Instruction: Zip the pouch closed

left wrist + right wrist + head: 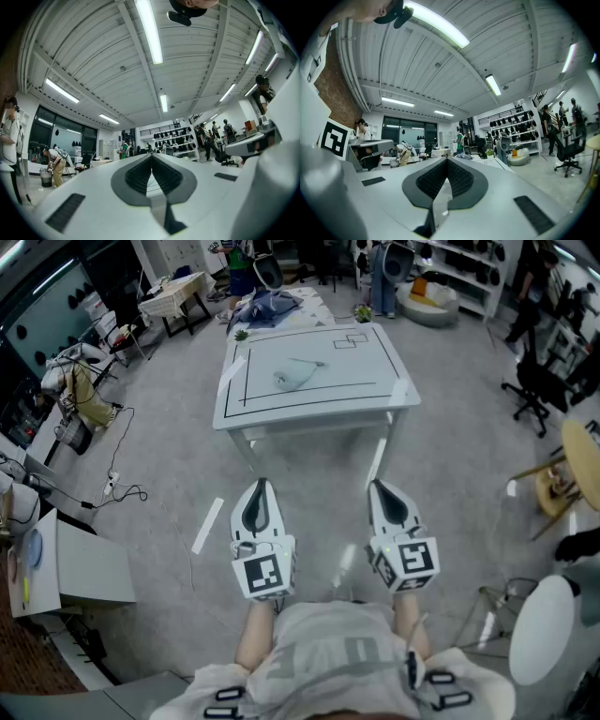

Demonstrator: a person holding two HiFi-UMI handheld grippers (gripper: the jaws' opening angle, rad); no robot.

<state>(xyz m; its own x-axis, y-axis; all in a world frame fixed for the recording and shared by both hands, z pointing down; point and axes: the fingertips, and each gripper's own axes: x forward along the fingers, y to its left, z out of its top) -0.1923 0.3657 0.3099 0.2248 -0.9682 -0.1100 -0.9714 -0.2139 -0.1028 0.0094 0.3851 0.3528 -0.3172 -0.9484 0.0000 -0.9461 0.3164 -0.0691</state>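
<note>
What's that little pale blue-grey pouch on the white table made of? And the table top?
The pale blue-grey pouch looks like soft matte fabric: it lies limp with a floppy outline, though it is too small to be sure. The white table top looks like smooth hard laminate or painted board: flat, even, with crisp black lines on it.

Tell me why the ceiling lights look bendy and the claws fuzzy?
Left gripper view: the wide lens bows the ceiling lights, and the left claw sits too near the camera, so it blurs. Right gripper view: same for the right claw.
</note>
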